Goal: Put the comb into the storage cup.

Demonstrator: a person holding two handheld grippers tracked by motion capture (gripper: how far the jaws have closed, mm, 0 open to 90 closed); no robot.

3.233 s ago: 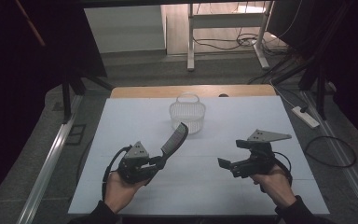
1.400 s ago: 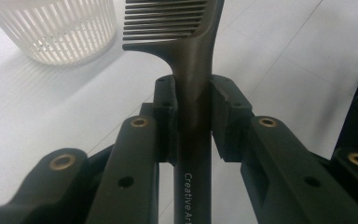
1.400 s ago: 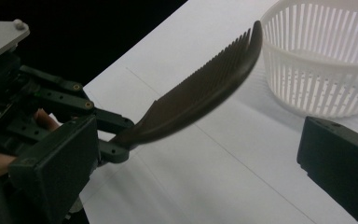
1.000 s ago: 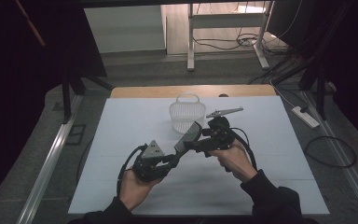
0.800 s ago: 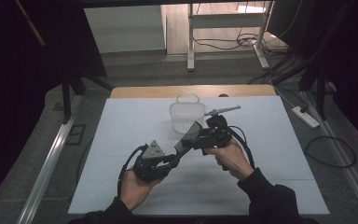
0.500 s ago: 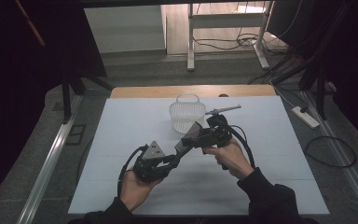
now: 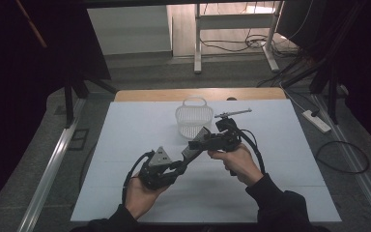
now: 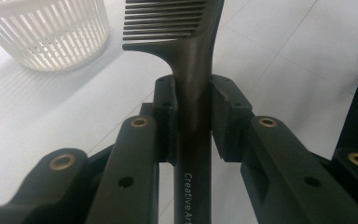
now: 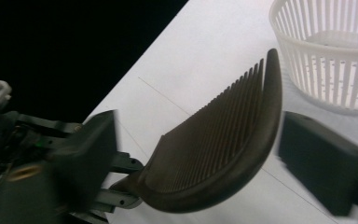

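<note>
Black comb (image 8: 193, 88) is clamped by its handle in the left tool (image 8: 192, 100); the right tool (image 9: 193, 156) is spread wide around its toothed head, white basket (image 7: 192, 118) at twelve o'clock on the desk (image 7: 125, 135).

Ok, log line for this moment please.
left gripper: shut on comb handle | right gripper: open, jaws either side of comb head | basket: on table, beyond the grippers
</note>
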